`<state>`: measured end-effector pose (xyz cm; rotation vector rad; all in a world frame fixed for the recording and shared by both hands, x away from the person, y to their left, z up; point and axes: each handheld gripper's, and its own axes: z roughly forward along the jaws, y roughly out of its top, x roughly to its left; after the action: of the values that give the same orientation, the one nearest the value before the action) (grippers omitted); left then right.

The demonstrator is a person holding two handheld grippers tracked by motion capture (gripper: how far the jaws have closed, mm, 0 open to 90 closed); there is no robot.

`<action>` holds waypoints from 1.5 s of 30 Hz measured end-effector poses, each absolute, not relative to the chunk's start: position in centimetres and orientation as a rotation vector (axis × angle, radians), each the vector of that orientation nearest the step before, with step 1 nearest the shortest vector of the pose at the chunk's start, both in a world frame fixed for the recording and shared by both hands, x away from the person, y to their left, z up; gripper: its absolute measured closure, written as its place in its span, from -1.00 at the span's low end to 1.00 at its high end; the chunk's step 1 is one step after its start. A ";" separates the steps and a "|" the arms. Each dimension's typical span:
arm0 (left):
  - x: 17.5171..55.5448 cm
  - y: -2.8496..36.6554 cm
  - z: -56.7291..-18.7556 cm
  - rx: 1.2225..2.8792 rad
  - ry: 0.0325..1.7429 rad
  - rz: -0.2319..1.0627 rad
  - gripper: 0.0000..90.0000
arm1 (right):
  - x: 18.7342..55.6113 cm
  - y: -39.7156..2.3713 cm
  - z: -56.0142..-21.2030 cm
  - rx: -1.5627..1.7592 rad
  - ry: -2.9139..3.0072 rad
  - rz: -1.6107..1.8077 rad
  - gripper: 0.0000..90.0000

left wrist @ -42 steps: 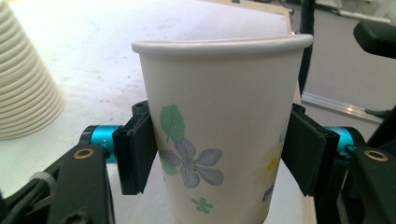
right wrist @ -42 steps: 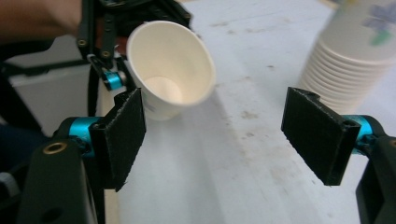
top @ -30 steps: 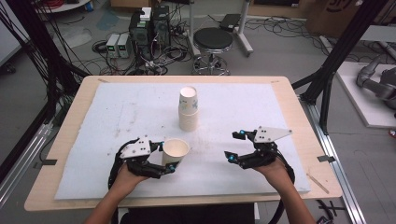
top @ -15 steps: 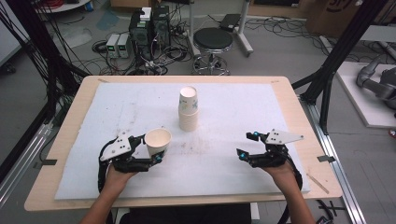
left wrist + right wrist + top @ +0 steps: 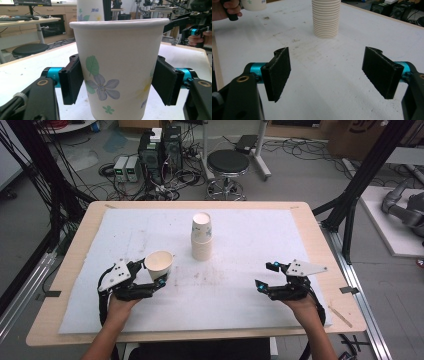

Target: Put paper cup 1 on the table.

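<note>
At the near left of the white table (image 5: 250, 290), the left gripper (image 5: 159, 276) clamps a flowered paper cup (image 5: 159, 265) upright while the right gripper (image 5: 264, 276) hovers wide open and empty; squeezing harder could crumple the cup's thin wall.

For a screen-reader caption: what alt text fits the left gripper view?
A flower-printed paper cup stands upright, gripped between the left tool's two black pads, above a white table cover. The stack of cups rises behind it.
</note>
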<state>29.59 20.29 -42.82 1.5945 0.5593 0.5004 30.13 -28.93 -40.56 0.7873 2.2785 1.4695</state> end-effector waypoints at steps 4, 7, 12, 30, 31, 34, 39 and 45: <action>30.3 21.0 -43.3 1.595 0.591 0.536 -0.31 | 30.3 -29.0 -40.6 0.790 2.282 1.469 -0.47; 31.0 21.8 -43.6 1.580 0.623 0.551 -0.31 | 30.4 -29.0 -40.7 0.786 2.278 1.469 -0.47; 32.4 23.4 -43.7 1.550 0.701 0.576 -0.31 | 30.3 -29.0 -40.6 0.776 2.286 1.468 -0.47; 35.0 25.5 -44.5 1.706 0.965 0.667 -0.31 | 30.2 -29.1 -40.7 0.776 2.294 1.466 -0.47; 35.0 25.5 -44.6 1.718 0.977 0.671 -0.31 | 30.2 -29.1 -40.7 0.778 2.296 1.467 -0.47; 35.1 25.5 -44.9 1.759 1.016 0.671 -0.30 | 30.2 -29.1 -40.7 0.773 2.295 1.464 -0.47; 35.1 25.6 -45.0 1.788 1.037 0.671 -0.30 | 30.2 -29.2 -40.7 0.775 2.292 1.463 -0.47; 34.7 25.6 -44.8 1.812 1.053 0.680 -0.30 | 30.0 -29.4 -40.7 0.783 2.290 1.459 -0.47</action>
<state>34.65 25.57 -44.79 1.8122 1.0534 0.6805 30.02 -29.43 -40.69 0.7827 2.2903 1.4594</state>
